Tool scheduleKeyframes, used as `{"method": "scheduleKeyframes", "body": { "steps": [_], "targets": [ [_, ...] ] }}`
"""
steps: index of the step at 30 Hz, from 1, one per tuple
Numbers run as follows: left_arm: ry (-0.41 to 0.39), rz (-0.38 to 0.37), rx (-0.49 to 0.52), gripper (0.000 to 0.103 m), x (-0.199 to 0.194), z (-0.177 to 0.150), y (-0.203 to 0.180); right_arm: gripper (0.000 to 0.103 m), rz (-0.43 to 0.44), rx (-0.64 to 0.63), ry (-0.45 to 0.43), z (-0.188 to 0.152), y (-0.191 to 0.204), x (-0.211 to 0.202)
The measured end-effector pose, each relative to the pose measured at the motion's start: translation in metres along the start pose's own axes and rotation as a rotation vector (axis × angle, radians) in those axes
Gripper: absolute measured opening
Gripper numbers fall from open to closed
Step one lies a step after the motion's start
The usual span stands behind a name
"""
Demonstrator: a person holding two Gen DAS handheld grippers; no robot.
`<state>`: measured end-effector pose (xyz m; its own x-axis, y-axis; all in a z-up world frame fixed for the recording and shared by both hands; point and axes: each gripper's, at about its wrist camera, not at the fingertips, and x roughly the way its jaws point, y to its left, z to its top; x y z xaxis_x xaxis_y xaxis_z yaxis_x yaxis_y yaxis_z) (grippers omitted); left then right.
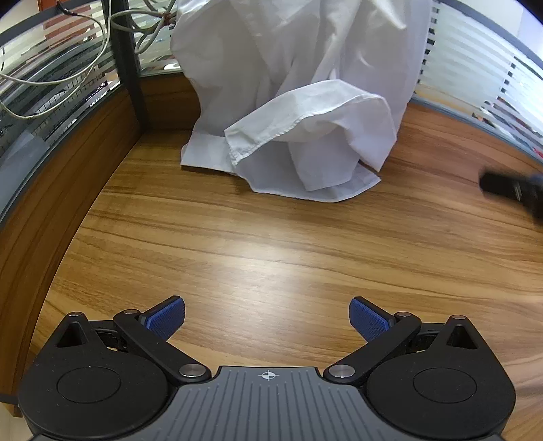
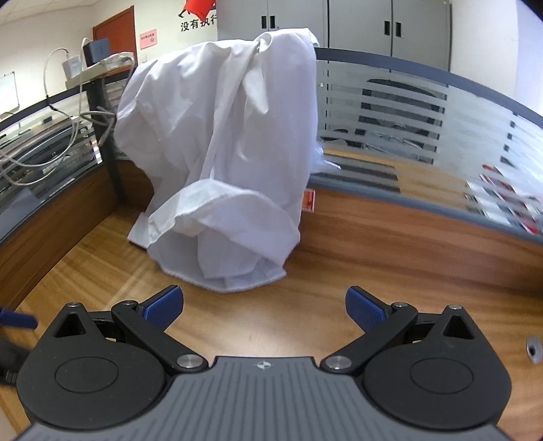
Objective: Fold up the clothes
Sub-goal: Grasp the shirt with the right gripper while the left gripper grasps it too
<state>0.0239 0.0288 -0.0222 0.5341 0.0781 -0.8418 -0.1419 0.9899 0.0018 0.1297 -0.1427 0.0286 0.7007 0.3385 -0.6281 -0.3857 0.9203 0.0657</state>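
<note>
Nearest the viewer, the left gripper (image 1: pixel 267 317) hangs over bare wooden desk (image 1: pixel 271 244), its jaws spread wide with nothing between the blue pads (image 1: pixel 166 320). The right gripper (image 2: pixel 264 310) is held likewise above the desk (image 2: pixel 390 278), jaws wide apart and empty, blue pads (image 2: pixel 364 313) clear of any cloth. In the left wrist view the right gripper appears as a blurred dark shape (image 1: pixel 512 191) at the right edge; in the right wrist view a blurred blue-and-black form (image 2: pixel 17 322) at the left edge is probably the left gripper, too smeared to be sure.

Beyond both grippers, well apart from them, is the white shirt (image 2: pixel 220 152). Its upper part is draped over the top rail of the glass partition (image 2: pixel 407 101) in the desk corner; its lower part falls to the desktop, where the hem (image 2: pixel 237 281) lies flat on the wood. A stitched edge of the shirt (image 1: pixel 305 112) loops outward, forming an open hollow above the hem.

Further left, grey cables (image 1: pixel 68 68) hang along the partition by a dark post (image 1: pixel 129 68). Behind the partition stand grey cabinets (image 2: pixel 356 23) and a brown door (image 2: pixel 115 34).
</note>
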Motion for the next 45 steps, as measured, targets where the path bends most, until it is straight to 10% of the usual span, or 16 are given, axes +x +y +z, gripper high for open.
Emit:
{"method": "scheduleKeyframes", "body": {
  "steps": [17, 24, 28, 45],
  "targets": [
    [-0.028, 0.017, 0.047, 0.103, 0.020, 0.010, 0.013, 0.099, -0.028, -0.016, -0.157, 0.153, -0.020, 0.116],
    [-0.031, 0.023, 0.029, 0.103, 0.022, 0.014, 0.017, 0.073, -0.035, -0.059, -0.183, 0.183, -0.016, 0.134],
    [-0.033, 0.039, 0.018, 0.103, 0.020, 0.014, 0.020, 0.016, 0.007, -0.040, -0.177, 0.186, -0.020, 0.136],
    [-0.098, 0.038, -0.014, 0.103, -0.002, 0.015, 0.033, 0.000, 0.145, 0.028, -0.180, 0.124, -0.040, 0.032]
  ]
}}
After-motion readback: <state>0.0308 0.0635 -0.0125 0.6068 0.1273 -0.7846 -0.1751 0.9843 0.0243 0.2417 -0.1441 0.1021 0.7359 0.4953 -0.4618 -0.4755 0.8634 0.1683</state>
